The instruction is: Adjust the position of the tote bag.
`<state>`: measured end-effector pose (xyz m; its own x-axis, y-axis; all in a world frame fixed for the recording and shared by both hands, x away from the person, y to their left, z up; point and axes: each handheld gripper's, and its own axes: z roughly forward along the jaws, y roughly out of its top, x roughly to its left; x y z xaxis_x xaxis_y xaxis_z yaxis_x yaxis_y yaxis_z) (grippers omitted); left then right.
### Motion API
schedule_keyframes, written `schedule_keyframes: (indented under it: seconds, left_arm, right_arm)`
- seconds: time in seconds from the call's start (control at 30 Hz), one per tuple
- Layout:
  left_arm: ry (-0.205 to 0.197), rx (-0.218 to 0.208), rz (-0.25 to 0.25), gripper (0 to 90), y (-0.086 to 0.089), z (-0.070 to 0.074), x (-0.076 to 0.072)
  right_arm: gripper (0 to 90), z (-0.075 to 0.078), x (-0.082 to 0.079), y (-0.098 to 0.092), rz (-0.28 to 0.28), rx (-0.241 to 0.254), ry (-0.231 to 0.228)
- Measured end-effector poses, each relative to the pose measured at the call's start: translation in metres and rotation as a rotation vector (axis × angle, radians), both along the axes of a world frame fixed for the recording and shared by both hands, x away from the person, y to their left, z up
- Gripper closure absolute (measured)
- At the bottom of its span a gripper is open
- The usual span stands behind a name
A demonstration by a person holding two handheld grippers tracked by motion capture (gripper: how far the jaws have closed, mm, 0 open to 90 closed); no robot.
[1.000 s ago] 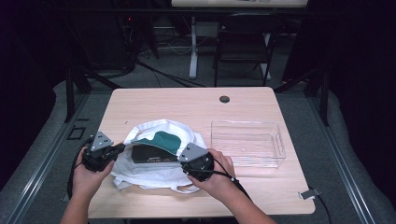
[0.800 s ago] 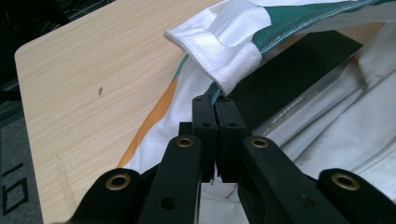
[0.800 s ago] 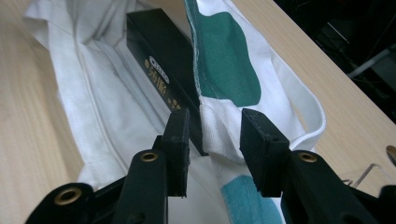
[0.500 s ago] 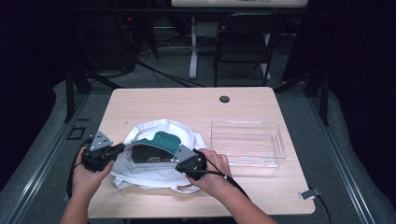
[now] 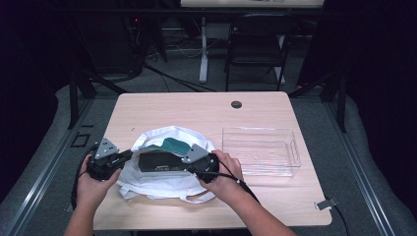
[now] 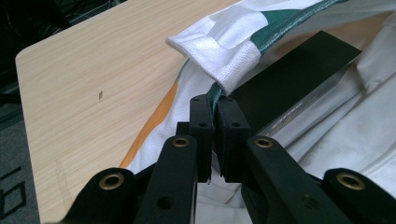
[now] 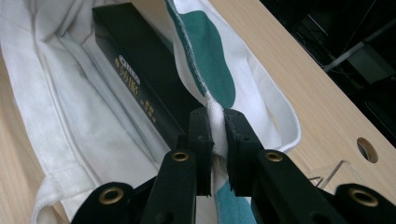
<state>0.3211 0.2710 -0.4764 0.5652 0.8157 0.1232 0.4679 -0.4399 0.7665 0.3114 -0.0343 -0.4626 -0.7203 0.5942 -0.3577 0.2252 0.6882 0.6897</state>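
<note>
Gripping the bag (image 5: 162,179) rim at each side of the box (image 5: 160,162), left tongs (image 6: 213,114) and right tongs (image 7: 215,122) are clamped, the right having just been closing; the box lies inside, not yet out, left of the tray (image 5: 294,147) on the desk (image 5: 196,110).

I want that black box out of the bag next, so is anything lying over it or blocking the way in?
Partly. The bag's upper edge, white and green, crosses above the black box, pinched by the left hand-held gripper and the right hand-held gripper, whose jaws have just been closing on it. Below that edge the box's top lies uncovered in the open mouth.
</note>
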Motion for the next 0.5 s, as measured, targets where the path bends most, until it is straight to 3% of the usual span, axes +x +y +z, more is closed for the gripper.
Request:
schedule_keyframes:
  seconds: [0.23,0.5]
  left_arm:
    - [-0.012,0.007,-0.002,87.2,-0.002,0.001,0.002]
    - [-0.023,0.010,0.010,88.2,-0.004,0.005,0.006]
  right_arm:
    - [82.6,0.009,0.011,-0.002,-0.027,0.045,0.007]
    - [82.6,0.015,0.018,0.000,-0.048,0.039,-0.011]
